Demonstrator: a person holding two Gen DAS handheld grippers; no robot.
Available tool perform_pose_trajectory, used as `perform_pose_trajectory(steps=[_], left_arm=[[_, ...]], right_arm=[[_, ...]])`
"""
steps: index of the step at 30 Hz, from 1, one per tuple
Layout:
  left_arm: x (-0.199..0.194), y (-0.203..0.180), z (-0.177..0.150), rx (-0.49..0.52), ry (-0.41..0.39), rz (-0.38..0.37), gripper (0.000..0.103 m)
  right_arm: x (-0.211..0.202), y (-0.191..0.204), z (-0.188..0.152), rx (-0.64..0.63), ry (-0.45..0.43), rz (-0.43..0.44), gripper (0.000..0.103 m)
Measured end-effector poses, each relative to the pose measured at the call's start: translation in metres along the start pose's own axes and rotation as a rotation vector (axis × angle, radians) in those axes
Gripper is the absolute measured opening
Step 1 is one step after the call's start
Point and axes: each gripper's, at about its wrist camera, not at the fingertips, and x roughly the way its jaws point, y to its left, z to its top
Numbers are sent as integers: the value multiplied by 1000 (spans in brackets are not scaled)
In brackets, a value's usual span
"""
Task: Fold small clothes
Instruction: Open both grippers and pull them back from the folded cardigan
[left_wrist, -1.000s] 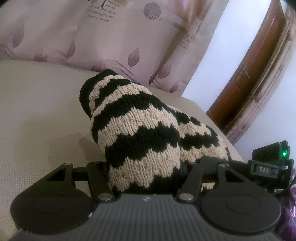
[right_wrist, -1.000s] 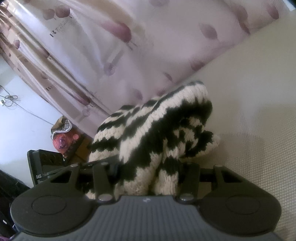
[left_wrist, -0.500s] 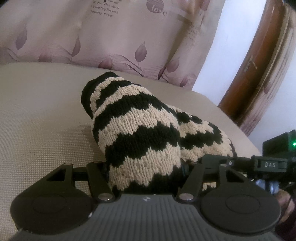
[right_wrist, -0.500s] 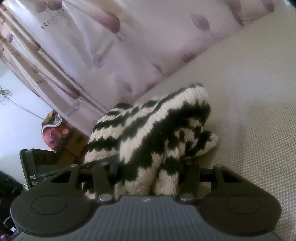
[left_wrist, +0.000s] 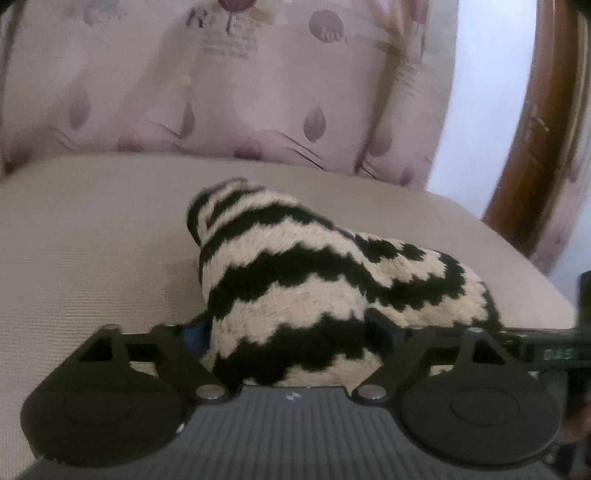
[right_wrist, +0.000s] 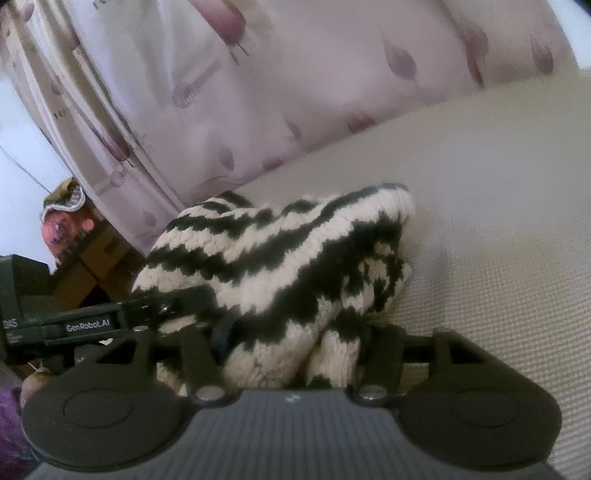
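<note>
Left wrist view: the left gripper (left_wrist: 291, 332) is clamped on the near edge of a chunky knit garment (left_wrist: 317, 280), cream with black zigzag stripes, bunched into a hump on the beige woven surface (left_wrist: 92, 240).

Right wrist view: the right gripper (right_wrist: 295, 343) pinches the same garment's (right_wrist: 280, 254) near edge, folds doubled between its fingers. The left gripper (right_wrist: 88, 325) shows at left.

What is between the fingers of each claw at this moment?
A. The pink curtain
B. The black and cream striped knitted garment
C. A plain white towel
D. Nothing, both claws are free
B: both wrist views show the left claw and the right claw each shut on part of the striped knitted garment, which is bunched up over the beige surface.
</note>
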Motion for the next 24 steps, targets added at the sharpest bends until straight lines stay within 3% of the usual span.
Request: perform_pose_trajectory(steps=[4,10,14,17,24], left_arm=[[-17,-18,-4,91,-91,97,103],[-44,-39,-4,141,-167,173,103],[-59,-54,-3,163,-204,220,103],[-68,-63,-2,193,-212,272,103],[-97,-73,2,132,-301,267,103]], right_arm=[[-16,13,-2,-58,-60,-38,60],[-61,42,-7,-156,-223,-104,62],[-89,60,-10,-196,-325,-127,77],[-104,75,-19,-224,-372,-155,81],[-125,100,-34,-277,-418,-187,89]])
